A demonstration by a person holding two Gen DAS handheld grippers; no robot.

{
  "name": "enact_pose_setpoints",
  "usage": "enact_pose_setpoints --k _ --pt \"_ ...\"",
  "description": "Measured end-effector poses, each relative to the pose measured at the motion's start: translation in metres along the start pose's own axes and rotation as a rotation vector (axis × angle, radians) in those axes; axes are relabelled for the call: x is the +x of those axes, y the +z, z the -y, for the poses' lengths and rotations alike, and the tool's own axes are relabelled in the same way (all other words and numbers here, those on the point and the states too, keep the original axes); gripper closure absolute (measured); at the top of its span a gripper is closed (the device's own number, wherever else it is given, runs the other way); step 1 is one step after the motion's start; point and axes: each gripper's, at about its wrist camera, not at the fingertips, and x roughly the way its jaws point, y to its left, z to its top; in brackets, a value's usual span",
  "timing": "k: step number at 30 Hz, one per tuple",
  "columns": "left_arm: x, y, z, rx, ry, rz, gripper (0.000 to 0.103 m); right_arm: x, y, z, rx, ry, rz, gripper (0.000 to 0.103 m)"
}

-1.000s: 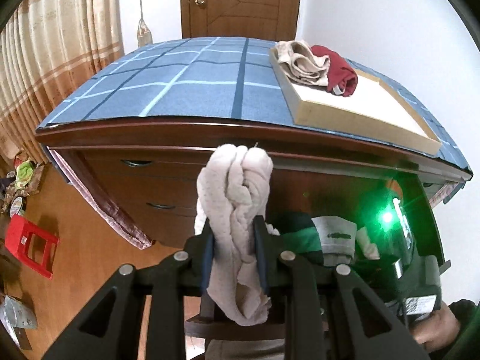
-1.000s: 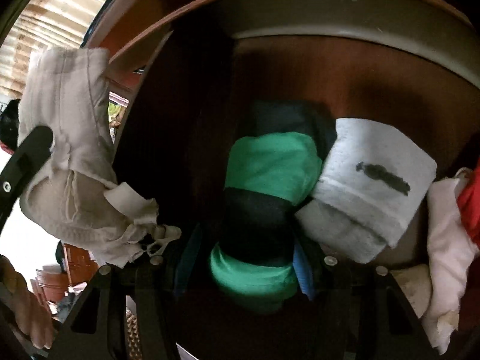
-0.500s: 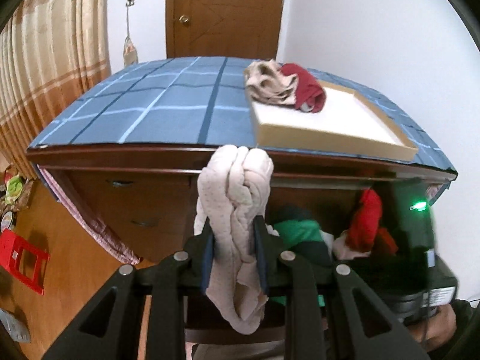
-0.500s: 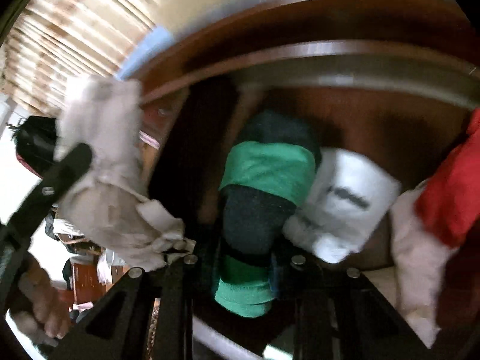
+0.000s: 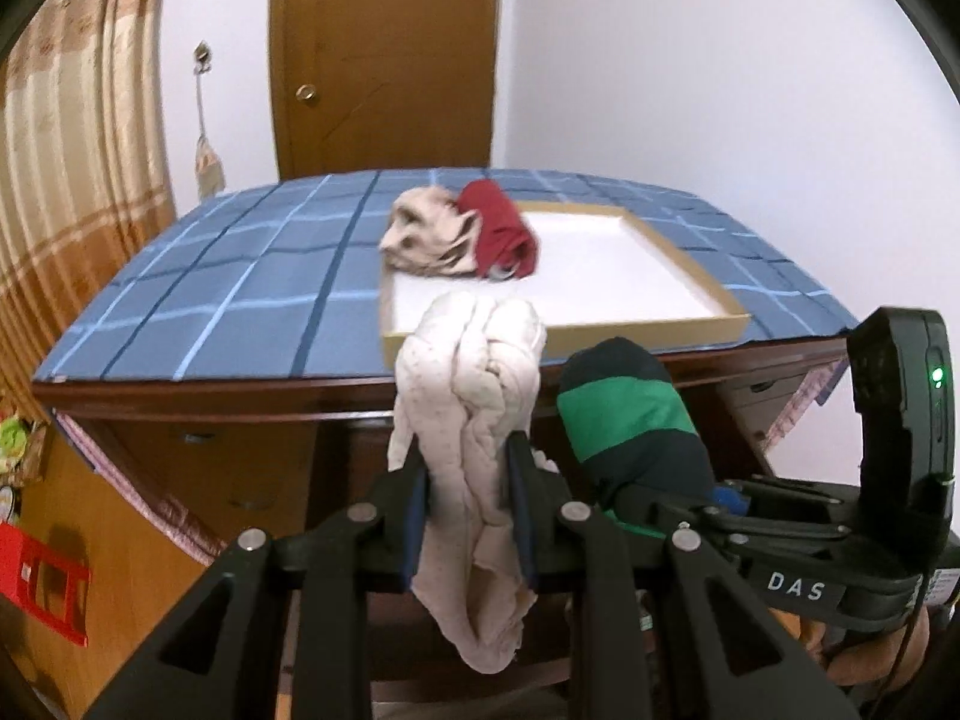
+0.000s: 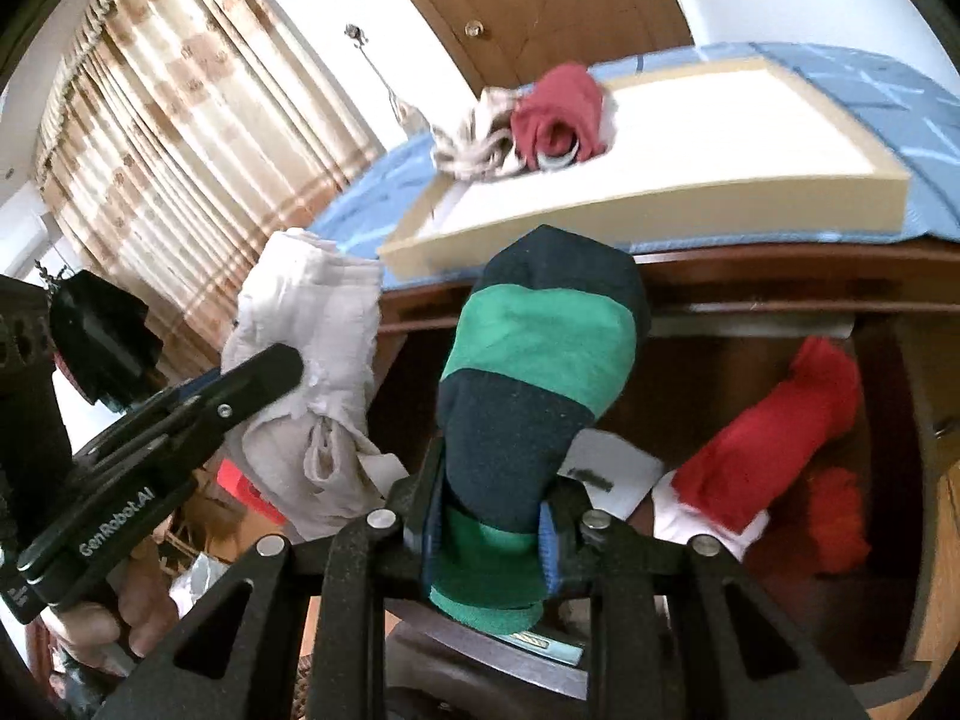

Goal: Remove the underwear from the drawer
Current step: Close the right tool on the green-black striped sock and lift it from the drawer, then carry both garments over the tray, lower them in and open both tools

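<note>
Spanning the whole background ahead of both pairs of jaws, a wooden dresser (image 5: 180, 468) carries a blue plaid cloth (image 5: 240, 276) on its top, with a brown door (image 5: 384, 54) and a striped curtain (image 5: 66, 138) behind. On the cloth, up and beyond the jaws, lies a shallow tan tray (image 5: 708, 285) with a white floor; a crumpled beige garment (image 5: 429, 237) and a dark red one (image 5: 501, 228) sit touching each other at its far left corner. Below the dresser top the open drawer (image 6: 924, 450) shows in the right wrist view, to the right of and beyond the right jaws, holding a rolled red piece (image 6: 774, 450) with a white edge and a white folded piece (image 6: 618, 471) bearing a dark mark too blurred to read.

The left gripper (image 5: 468, 504) is clamped on a pale pink rolled underwear (image 5: 471, 414), finely speckled, twisted into lengthwise folds; it rises well above the fingertips and hangs in a limp tail below them, raised in front of the dresser edge, outside the drawer. "GenRobot.AI" reads in white along this gripper's arm in the right wrist view.

The right gripper (image 6: 492, 531) is closed around a rolled green-and-navy underwear (image 6: 534, 378), broad bands of bright green and dark navy alternating, with a green hem below the blue finger pads (image 6: 549, 546). It stands upright above the jaws, lifted above the drawer opening, just right of the pink roll. White letters "DAS" show on the right gripper's body in the left wrist view, beneath a small green light (image 5: 937, 376).
</note>
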Motion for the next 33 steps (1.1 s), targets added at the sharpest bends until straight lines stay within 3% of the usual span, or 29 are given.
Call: enact_pose_setpoints --k 5,12,19,33 --pt "-0.002 0.014 0.019 0.041 -0.022 0.022 0.081 -0.042 0.013 0.01 -0.003 -0.022 0.063 0.076" --pt "0.001 0.047 0.038 0.068 -0.053 0.066 0.081 -0.063 0.039 0.02 -0.008 -0.061 0.143 0.076" --pt "0.021 0.087 0.047 0.068 -0.081 0.092 0.081 -0.065 0.079 0.024 -0.04 -0.115 0.187 0.076" --pt "0.078 0.147 0.066 0.079 -0.094 0.103 0.081 -0.035 0.153 0.056 -0.057 -0.174 0.186 0.076"
